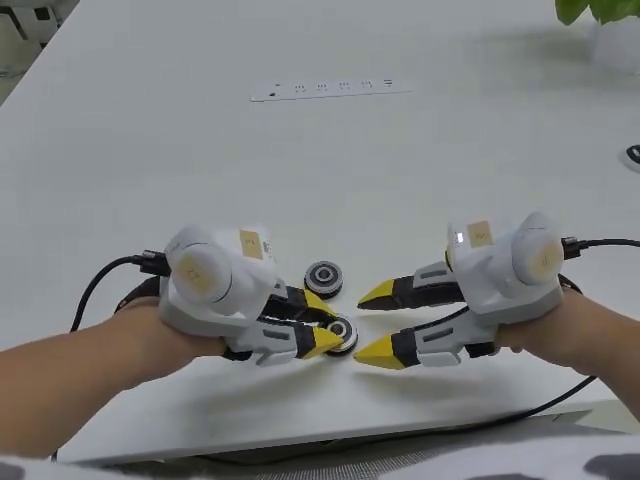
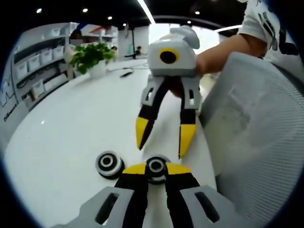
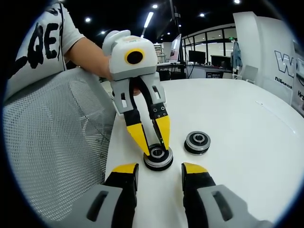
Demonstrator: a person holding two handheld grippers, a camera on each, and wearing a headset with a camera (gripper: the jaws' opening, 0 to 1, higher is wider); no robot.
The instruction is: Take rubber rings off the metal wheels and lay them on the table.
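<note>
Two wheels lie on the table (image 1: 420, 170) near its front edge, each a metal hub inside a dark ring. The nearer wheel (image 1: 341, 333) sits between the yellow tips of the left gripper (image 1: 318, 322), whose jaws are drawn close together on it. In the left gripper view the tips flank the hub on both sides. The second wheel (image 1: 324, 277) rests just beside it, farther from the edge, with nothing touching it. The right gripper (image 1: 373, 323) faces the left one across the nearer wheel, jaws spread wide and holding nothing, tips just short of the wheel. A power strip (image 1: 330, 90) lies well back on the table, and a plant (image 1: 598, 10) stands at the far right corner. A mesh chair back (image 3: 52, 142) shows in both gripper views.
</note>
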